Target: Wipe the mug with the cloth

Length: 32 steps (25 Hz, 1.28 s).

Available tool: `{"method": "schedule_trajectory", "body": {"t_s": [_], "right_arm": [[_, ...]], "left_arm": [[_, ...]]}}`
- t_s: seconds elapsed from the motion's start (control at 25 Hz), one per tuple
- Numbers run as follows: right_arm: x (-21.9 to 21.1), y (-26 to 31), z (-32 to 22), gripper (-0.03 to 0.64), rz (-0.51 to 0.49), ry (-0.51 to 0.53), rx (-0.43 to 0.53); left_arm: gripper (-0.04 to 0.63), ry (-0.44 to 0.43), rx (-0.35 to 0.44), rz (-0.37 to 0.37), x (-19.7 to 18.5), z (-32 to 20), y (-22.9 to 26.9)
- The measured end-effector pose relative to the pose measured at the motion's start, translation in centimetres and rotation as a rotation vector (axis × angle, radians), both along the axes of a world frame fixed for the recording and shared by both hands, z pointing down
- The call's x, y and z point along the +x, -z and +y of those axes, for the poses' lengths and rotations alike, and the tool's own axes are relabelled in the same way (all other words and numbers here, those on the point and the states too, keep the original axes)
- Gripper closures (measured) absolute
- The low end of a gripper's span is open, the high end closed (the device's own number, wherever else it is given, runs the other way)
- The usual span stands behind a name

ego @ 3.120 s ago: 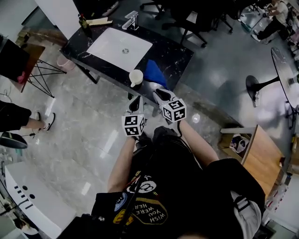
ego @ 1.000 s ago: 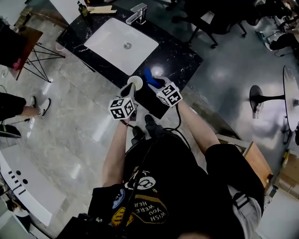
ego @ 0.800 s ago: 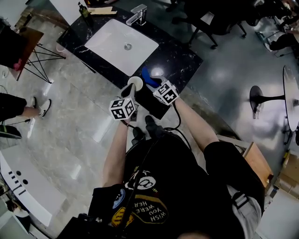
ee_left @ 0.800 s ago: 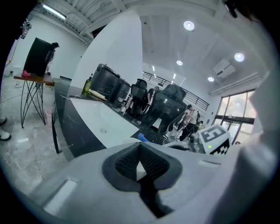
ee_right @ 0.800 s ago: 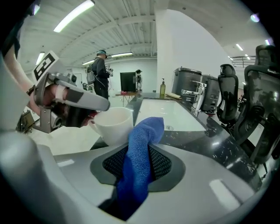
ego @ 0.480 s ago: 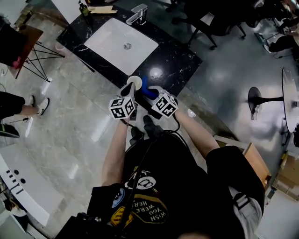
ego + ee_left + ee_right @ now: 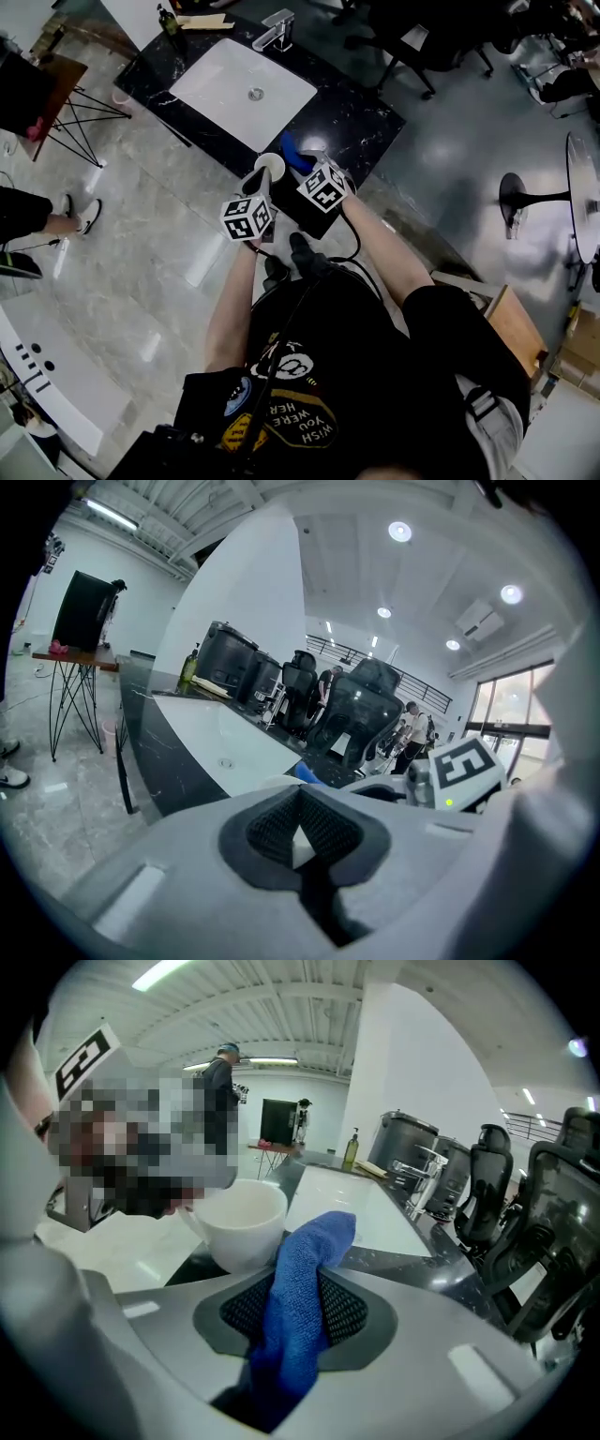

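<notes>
one mug, one cloth, two hand-held grippers at the desk

you have one white mug (image 7: 239, 1222) and one blue cloth (image 7: 300, 1316). the mug is round and plain, white inside too, with its handle on the side facing your left hand-held gripper (image 7: 255, 182). it is at the near edge of the black desk (image 7: 361, 112), and the one white sink (image 7: 244, 89) is behind it. your left hand-held gripper points a little down, and its jaws are closed on a white bit of the mug. your right hand-held gripper (image 7: 305, 165) tips down more and pinches the cloth tight. the fuzzy cloth sticks up between its jaws, just beside the mug.
</notes>
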State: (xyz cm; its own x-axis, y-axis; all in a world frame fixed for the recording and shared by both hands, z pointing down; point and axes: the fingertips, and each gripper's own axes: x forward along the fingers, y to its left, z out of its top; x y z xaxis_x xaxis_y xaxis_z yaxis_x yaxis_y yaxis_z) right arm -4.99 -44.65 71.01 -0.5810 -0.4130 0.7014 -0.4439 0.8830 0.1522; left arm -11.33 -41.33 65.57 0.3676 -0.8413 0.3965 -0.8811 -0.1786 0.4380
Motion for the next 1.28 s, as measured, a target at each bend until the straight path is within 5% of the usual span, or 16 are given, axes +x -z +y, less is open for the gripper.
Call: {"method": "schedule_trajectory", "body": {"t_s": [0.2, 0.56, 0.76, 1.0, 1.2, 1.28], "right_arm": [[-0.5, 0.5, 4.3, 0.497, -0.030, 0.059, 0.009], [-1.9, 2.2, 10.2, 0.497, -0.082, 0.248, 0.042], [2.7, 1.9, 6.7, 0.497, -0.058, 0.075, 0.040], [4.2, -1.6, 0.5, 0.479, 0.122, -0.110, -0.001], [2.9, -1.5, 2.4, 0.289, -0.139, -0.214, -0.195], [3.0, 0.2, 3.7, 0.262, -0.241, -0.257, -0.206]], "left_arm": [[0.592, 0.056, 0.005, 0.034, -0.7, 0.1, 0.1], [0.592, 0.032, 0.018, 0.020, 0.4, 0.2, 0.3], [0.592, 0.077, 0.031, 0.007, -1.8, 1.0, 1.1], [0.592, 0.082, 0.016, -0.046, -3.5, 3.0, 1.0], [0.592, 0.060, 0.011, -0.056, -3.7, 4.9, 1.1], [0.592, 0.050, 0.014, -0.054, -3.9, 5.7, 1.3]]}}
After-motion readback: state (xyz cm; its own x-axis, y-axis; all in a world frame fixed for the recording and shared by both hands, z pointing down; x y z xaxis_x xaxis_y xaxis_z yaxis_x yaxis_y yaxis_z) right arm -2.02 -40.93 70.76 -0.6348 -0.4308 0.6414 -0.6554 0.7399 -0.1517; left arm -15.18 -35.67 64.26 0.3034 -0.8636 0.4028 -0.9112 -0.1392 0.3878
